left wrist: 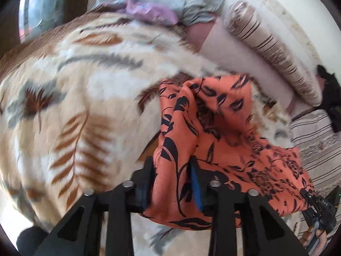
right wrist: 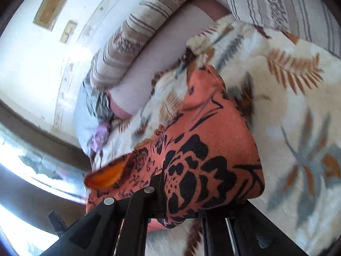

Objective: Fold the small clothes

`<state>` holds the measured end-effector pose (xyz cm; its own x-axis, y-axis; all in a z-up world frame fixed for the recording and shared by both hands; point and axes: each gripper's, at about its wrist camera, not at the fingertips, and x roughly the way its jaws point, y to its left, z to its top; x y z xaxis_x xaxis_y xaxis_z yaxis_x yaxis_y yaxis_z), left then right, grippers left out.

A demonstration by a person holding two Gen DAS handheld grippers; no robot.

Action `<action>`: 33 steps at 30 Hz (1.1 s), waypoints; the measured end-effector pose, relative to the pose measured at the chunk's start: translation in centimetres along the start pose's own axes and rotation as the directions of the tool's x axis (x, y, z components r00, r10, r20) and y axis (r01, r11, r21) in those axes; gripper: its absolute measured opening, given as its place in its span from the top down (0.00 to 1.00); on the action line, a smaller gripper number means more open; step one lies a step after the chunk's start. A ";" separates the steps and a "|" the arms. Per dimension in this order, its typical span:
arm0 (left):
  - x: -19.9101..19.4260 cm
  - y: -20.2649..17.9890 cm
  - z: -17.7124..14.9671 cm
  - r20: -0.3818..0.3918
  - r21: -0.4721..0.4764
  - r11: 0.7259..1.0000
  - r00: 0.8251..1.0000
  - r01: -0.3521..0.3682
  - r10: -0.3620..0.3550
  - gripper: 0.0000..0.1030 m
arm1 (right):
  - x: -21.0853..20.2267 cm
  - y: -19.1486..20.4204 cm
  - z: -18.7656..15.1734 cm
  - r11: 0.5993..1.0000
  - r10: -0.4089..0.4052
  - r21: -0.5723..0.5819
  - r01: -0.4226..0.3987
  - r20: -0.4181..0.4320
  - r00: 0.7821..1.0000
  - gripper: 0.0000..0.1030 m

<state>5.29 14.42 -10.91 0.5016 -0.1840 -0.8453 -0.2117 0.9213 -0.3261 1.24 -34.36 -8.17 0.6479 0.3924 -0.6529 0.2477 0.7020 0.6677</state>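
An orange garment with black flower print (left wrist: 230,140) hangs above a cream blanket with leaf pattern (left wrist: 85,98). My left gripper (left wrist: 172,170) is shut on a bunched edge of the garment, which runs between its fingers. In the right wrist view the same garment (right wrist: 204,149) drapes over my right gripper (right wrist: 181,192), which is shut on it; its right finger is hidden under cloth. The right gripper also shows at the lower right of the left wrist view (left wrist: 319,211), holding the far end of the garment. Both views are motion-blurred.
The blanket (right wrist: 298,128) covers a bed. A striped bolster pillow (left wrist: 270,49) lies along the wall, also in the right wrist view (right wrist: 136,42). A striped cushion (left wrist: 315,140), a grey cloth (left wrist: 191,2) and a purple cloth (left wrist: 149,10) lie at the edges.
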 end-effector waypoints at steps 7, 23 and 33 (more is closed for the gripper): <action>-2.9 2.4 -2.4 0.074 0.051 0.998 0.996 -0.042 0.039 0.43 | -2.6 -9.7 -5.6 0.976 0.023 0.217 -0.021 -0.010 1.000 0.34; 6.8 -7.6 8.5 0.076 0.610 0.757 0.968 -0.234 0.238 0.38 | -5.3 -10.0 -7.1 0.989 -0.074 0.130 0.064 0.069 0.995 0.24; 1.9 4.4 8.0 0.027 -0.008 0.999 0.999 -0.041 0.042 0.38 | -6.7 -9.2 -3.2 0.991 -0.117 0.073 0.109 0.115 0.987 0.23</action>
<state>11.99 20.87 -10.55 0.5145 -0.1363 -0.8466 -0.2392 0.9253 -0.2943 -7.76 -41.57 -11.11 0.6929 0.2370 -0.6810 0.3689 0.6949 0.6173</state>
